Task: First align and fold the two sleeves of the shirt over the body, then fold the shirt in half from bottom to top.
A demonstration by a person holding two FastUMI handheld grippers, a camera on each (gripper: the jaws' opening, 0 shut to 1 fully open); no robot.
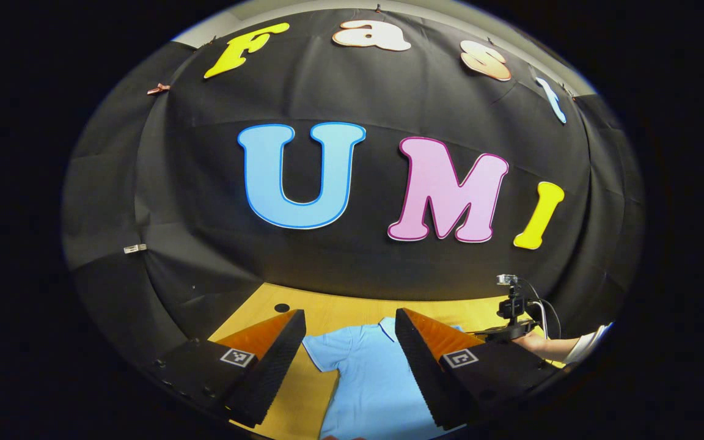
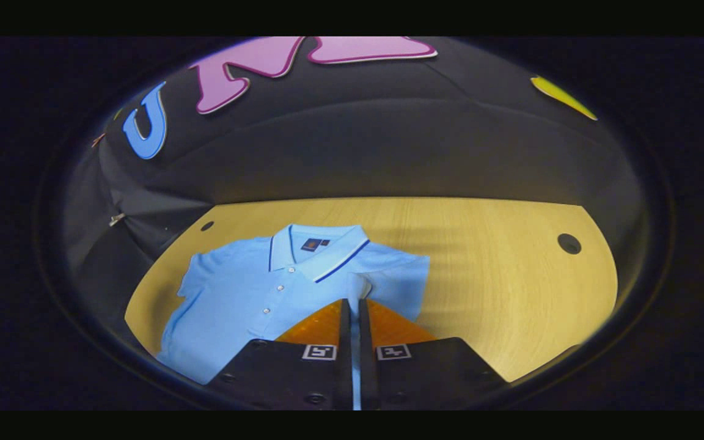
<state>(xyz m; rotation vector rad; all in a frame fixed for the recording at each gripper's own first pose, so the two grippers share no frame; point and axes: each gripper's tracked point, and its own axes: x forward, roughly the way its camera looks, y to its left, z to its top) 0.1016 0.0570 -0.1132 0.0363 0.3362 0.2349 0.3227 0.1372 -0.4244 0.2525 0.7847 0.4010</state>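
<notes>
- The light blue polo shirt (image 2: pixel 248 299) is lying flat on the wooden table (image 2: pixel 498 293), collar toward 12 o'clock.
- The right gripper (image 2: pixel 352 305) is pinching a fold of the shirt's sleeve (image 2: pixel 357 286) between both fingers, at 6 o'clock.
- The left gripper (image 1: pixel 349 321) is hovering with its fingers wide apart; the shirt (image 1: pixel 364 379) is lying between them, lower.
- A hand (image 1: pixel 532 342) is holding the other gripper at 4 o'clock.
</notes>
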